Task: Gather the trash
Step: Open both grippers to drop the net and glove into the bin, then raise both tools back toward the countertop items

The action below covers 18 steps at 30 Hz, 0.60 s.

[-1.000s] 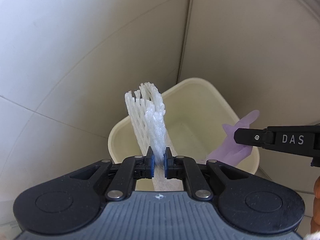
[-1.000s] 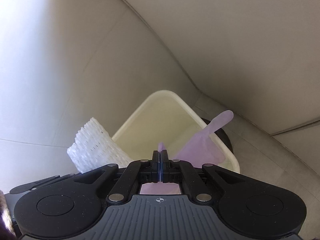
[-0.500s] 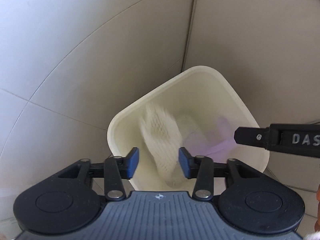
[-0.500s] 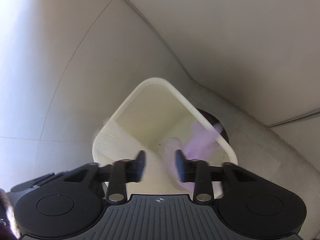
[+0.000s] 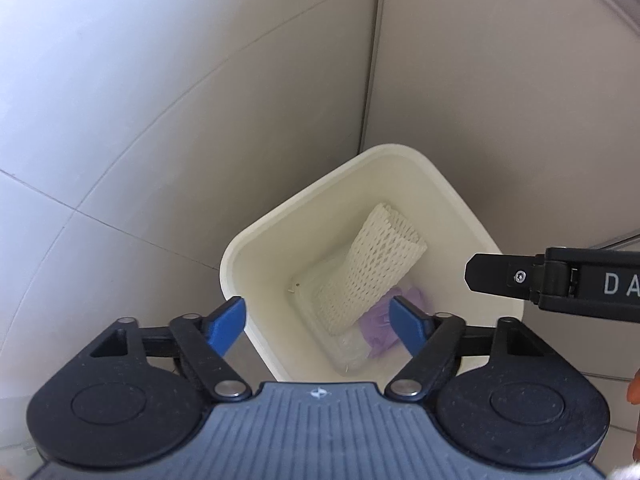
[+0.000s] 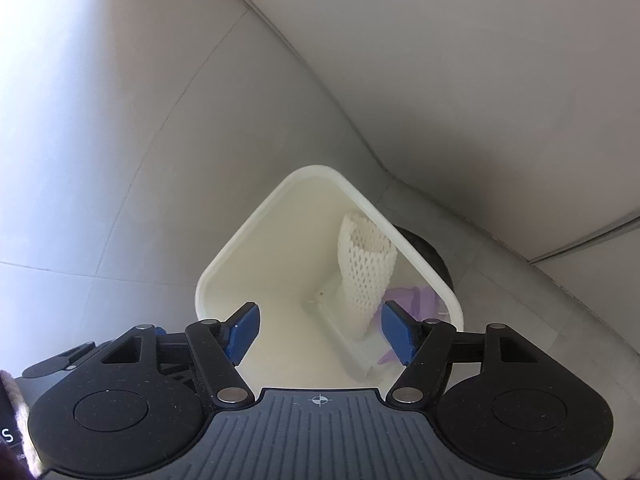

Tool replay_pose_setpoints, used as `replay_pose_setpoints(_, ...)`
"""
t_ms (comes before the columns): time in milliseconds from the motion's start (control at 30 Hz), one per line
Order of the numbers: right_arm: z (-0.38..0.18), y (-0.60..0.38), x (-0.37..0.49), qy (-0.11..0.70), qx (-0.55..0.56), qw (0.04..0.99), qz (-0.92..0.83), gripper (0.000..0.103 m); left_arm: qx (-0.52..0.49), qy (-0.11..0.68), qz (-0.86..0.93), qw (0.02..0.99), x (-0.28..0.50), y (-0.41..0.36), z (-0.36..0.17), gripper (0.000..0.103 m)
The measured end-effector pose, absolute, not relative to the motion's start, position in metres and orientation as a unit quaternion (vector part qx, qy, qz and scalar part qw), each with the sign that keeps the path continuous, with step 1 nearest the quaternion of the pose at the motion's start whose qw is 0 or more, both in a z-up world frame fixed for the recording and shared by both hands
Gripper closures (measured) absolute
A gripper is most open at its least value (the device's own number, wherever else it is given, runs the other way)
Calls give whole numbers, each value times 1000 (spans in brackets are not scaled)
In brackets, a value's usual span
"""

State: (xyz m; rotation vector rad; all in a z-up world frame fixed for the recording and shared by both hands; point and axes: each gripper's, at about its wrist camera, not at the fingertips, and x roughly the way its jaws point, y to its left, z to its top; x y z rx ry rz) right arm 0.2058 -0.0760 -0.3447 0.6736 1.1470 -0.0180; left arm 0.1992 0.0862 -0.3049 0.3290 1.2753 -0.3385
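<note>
Drop step done: foam net & purple glove inside bin. Left gripper, right gripper jaws just opened, spread, empty. Next: withdraw, locate more trash.

Pale grey floor tiles with thin grout lines meet a plain off-white wall at a corner, in soft daylight.

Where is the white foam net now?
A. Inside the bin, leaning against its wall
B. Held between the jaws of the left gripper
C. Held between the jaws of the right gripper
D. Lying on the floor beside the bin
A: the white foam net stands inside the bin, leaning against its wall beside a purple scrap, and both grippers' jaws are open with nothing between them.
</note>
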Motion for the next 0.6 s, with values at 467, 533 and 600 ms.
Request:
replay_pose_setpoints(467, -267, -73, 170, 495, 267, 827, 7, 19, 140, 570, -154, 795, 185, 97, -248, 4)
replay_pose_setpoints(533, -251, -75, 167, 491, 256, 833, 12, 18, 139, 569, -154, 796, 183, 98, -237, 2)
replay_pose_setpoints(600, -240, -81, 163, 482, 247, 841, 19, 15, 140, 563, -154, 800, 182, 97, -227, 1)
